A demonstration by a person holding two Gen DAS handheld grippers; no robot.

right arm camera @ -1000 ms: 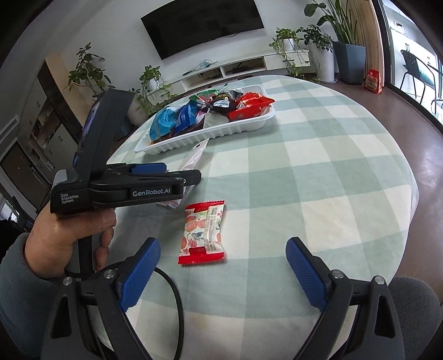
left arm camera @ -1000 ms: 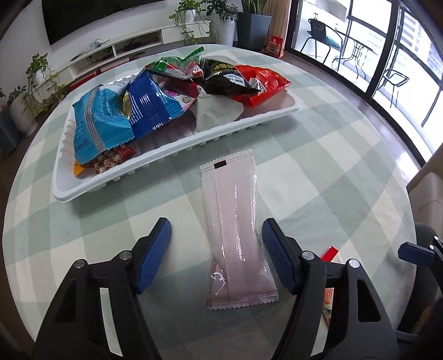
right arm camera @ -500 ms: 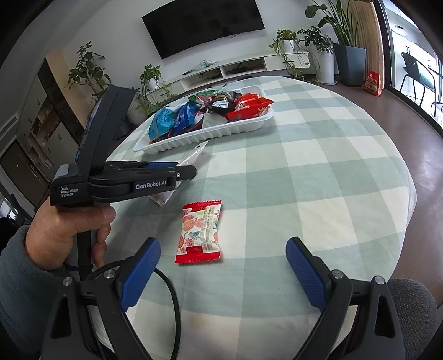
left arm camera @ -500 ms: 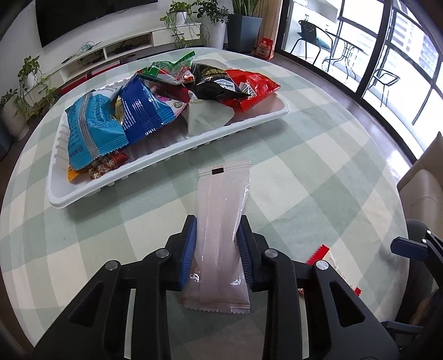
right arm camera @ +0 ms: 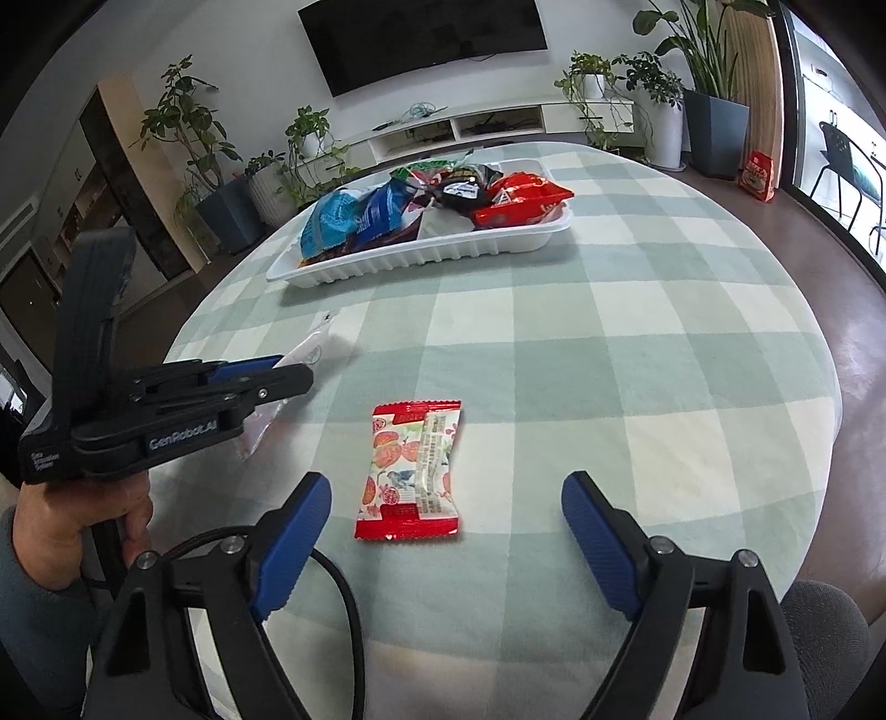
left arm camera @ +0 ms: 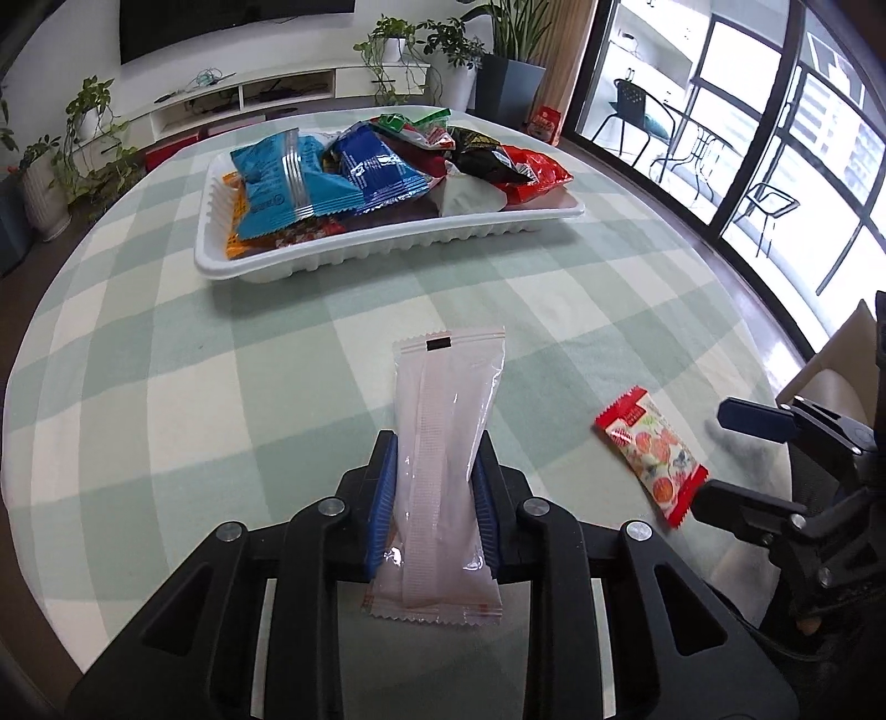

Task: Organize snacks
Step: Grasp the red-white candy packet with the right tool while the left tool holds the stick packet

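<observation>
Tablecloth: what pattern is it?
Pale green and cream checks on the tablecloth; clearest in the right wrist view.

I'm in a home living room. Wall television [right arm camera: 426, 41] above a low white media shelf [right arm camera: 487, 124], potted plants [right arm camera: 662, 97] around. Glass balcony doors [left arm camera: 775, 138] stand beside my checked-cloth bench [right arm camera: 637, 343].

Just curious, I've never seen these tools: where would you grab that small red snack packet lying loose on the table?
Across its long side edges, mid-length, from above. The red snack packet lies flat on the tablecloth, lengthwise ahead of the closing right gripper, whose pads don't touch it yet. Its sealed ends look thinner, probably slippier.
</observation>
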